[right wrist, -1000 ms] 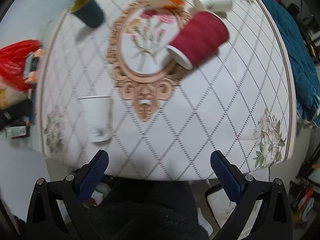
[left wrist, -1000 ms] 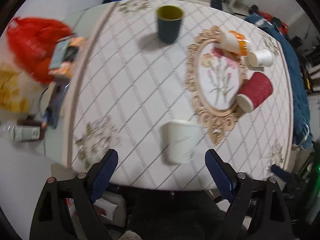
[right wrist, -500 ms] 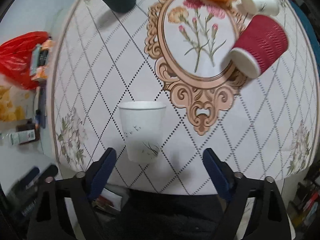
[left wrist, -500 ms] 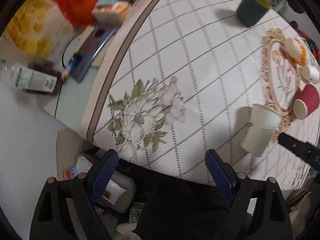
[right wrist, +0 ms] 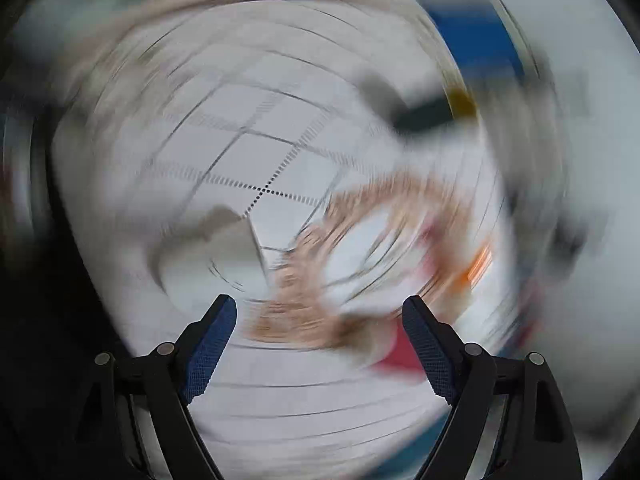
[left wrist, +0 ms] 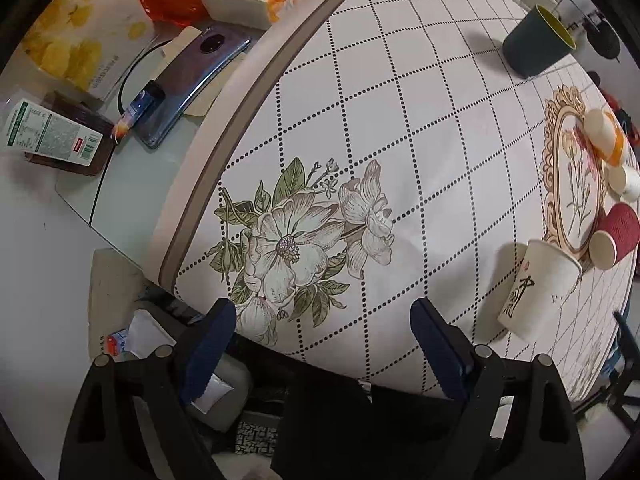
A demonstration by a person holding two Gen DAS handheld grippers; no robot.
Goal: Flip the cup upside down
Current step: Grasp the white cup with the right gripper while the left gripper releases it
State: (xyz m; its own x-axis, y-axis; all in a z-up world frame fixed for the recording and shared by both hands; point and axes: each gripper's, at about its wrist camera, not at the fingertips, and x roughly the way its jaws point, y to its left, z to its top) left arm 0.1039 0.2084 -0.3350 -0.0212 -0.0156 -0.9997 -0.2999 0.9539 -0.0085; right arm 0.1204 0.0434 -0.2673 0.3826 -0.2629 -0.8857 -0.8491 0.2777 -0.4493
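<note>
Jaws spread on both grippers, holding nothing; the upright white paper cup (left wrist: 538, 288) stands right of the left gripper (left wrist: 324, 344) (right view blurred).

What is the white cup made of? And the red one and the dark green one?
The white cup looks like thin matte paper: it has a rolled rim and printed writing. The red cup seems to be ribbed paper, pale inside. The dark green cup looks smooth, perhaps plastic or ceramic; the picture leaves that open.
</note>
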